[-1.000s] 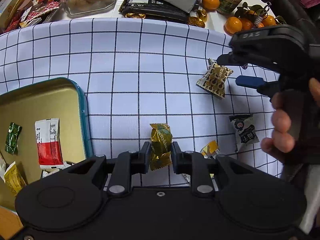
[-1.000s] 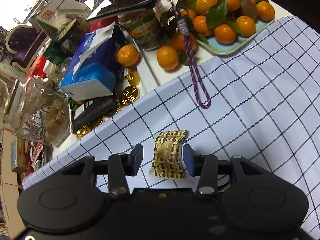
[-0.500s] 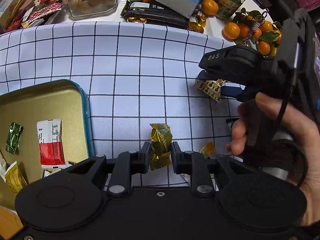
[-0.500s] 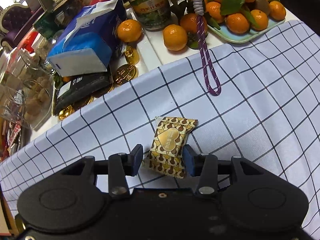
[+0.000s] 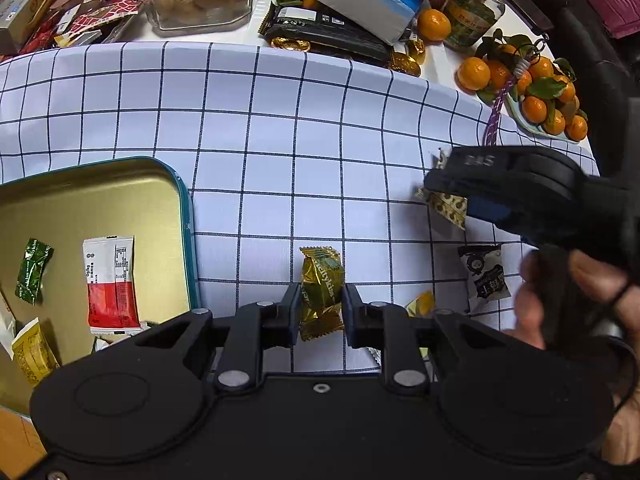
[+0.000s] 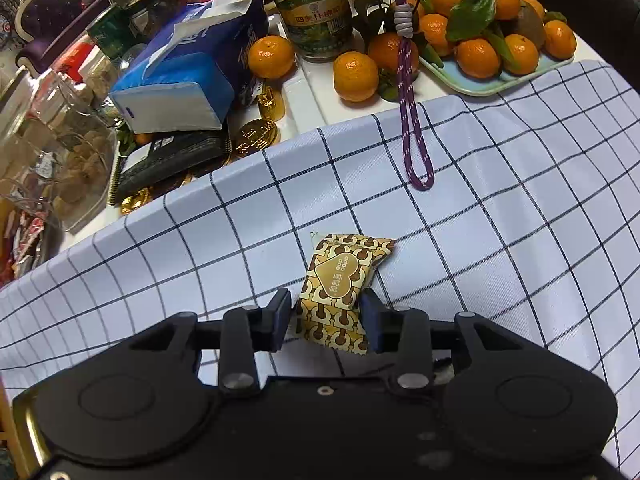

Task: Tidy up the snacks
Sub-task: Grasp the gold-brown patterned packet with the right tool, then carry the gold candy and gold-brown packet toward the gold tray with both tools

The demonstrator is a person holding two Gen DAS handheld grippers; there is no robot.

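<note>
On the checked cloth, near edge: both grippers sit low over wrapped snacks.
Left gripper: jaws closed on the gold candy, both pads pressing its sides — the candy stands roughly upright between them, its far end on the checked cloth.
Right gripper: jaws set either side of the brown-and-gold packet; the right pad touches the wrapper, a thin gap shows at the left pad, so I cannot tell whether it grips. Packet lies tilted on the cloth, far end leaning right.
Tin tray: left of the gold candy, near side; holds 1 red-and-white sachet, 1 green candy and 1 yellow packet.
Loose snacks: black-and-white packet right of the left gripper — a small yellow wrapper just beside that gripper's right finger.
Far edge: tissue pack, mandarins on a plate, purple cord trailing onto the cloth.
</note>
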